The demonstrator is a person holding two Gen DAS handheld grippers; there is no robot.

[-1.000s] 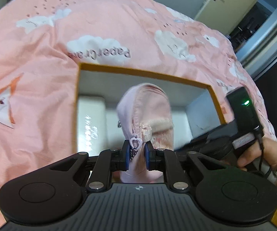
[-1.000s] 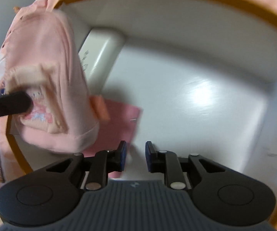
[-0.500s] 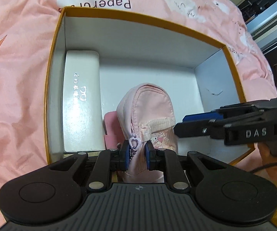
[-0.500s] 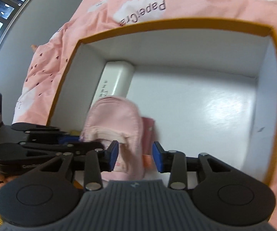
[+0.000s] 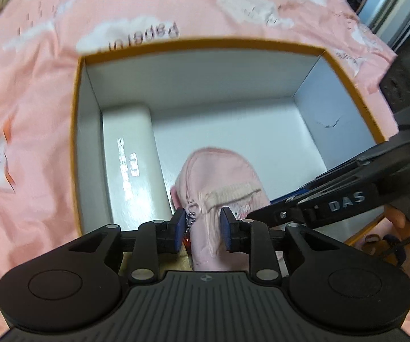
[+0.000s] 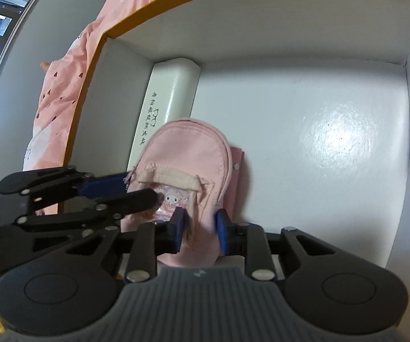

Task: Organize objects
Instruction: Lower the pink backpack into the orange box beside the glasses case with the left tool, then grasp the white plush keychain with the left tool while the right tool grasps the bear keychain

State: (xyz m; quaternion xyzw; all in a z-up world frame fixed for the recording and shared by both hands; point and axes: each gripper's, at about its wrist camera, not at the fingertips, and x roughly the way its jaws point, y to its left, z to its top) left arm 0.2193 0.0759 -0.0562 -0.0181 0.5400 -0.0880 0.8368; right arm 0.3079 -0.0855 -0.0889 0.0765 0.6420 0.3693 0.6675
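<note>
the pink pouch (image 6: 185, 168) sits inside the orange-rimmed box (image 5: 205, 42) near its front edge, beside the white glasses case (image 5: 128, 159) that lies along the box's left wall — a packing order that leaves the right half of the floor free. a pink card (image 6: 234, 176) lies flat under the pouch. the left tongs (image 5: 202, 228) stand apart around the pouch's zipper end, fingers no longer pinching it, likely a release. the right tongs (image 6: 197, 229) are also spread, straddling the pouch's near end without clamping — probably steadying it so it settles upright against the case.
</note>
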